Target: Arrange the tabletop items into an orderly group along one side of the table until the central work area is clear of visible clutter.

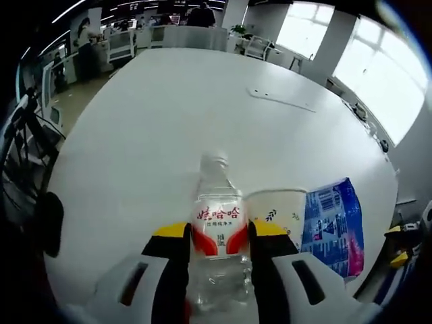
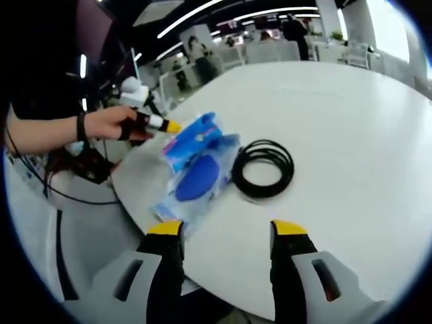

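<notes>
The white surface (image 1: 169,115) is the biggest thing here, round-edged and mostly bare across its middle, with a thin flat strip (image 1: 280,100) lying toward its far side. Along the near edge in the left gripper view lies a blue plastic packet (image 1: 334,226), flat, reaching almost to the rim. Just beside it stands a paper cup (image 1: 278,210), upright, and touching or nearly touching the cup is a clear water bottle (image 1: 217,233) with a red-and-white label. The left gripper (image 1: 217,236) has its jaws closed narrow on the bottle's body, one on each side of the label.

In the right gripper view a blue packet (image 2: 196,172) lies by the surface's edge, with a coiled black cable (image 2: 264,167) just beside it, further in. The right gripper (image 2: 226,229) hovers above the near edge with its jaws wide and nothing between them. A person's hand (image 2: 115,125) holds the other gripper out past the packet.

The step in hand looks like setting the bottle into the row at the edge. To do it well, keep the bottle vertical, lower it until the base sits flat beside the cup without nudging it, then open slowly. The cable, lying furthest in, probably wants moving next.
</notes>
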Demonstrator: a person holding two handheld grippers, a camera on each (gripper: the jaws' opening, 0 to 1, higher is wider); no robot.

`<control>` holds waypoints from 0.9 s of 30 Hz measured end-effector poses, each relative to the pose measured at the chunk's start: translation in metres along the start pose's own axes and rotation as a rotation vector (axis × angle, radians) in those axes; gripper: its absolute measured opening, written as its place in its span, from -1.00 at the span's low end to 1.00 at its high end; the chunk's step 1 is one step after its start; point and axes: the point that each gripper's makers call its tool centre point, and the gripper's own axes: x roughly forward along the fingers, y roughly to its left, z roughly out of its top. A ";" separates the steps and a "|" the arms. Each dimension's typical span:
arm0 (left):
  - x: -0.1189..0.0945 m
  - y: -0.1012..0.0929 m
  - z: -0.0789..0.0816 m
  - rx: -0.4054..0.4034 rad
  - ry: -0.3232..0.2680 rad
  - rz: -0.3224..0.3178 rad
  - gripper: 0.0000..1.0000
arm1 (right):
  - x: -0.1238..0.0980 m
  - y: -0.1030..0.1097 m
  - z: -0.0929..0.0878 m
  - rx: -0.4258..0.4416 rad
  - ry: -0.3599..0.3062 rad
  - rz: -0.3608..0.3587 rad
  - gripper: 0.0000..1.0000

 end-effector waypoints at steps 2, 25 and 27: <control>-0.001 0.003 -0.001 0.005 0.002 0.004 -0.33 | 0.001 0.000 -0.001 0.000 0.003 0.001 -0.03; -0.030 0.031 -0.031 0.036 0.012 0.055 -0.34 | 0.007 0.008 0.001 -0.020 0.003 0.028 -0.04; -0.033 0.032 -0.035 0.037 0.014 0.058 -0.35 | 0.008 0.010 0.002 -0.024 0.003 0.031 -0.04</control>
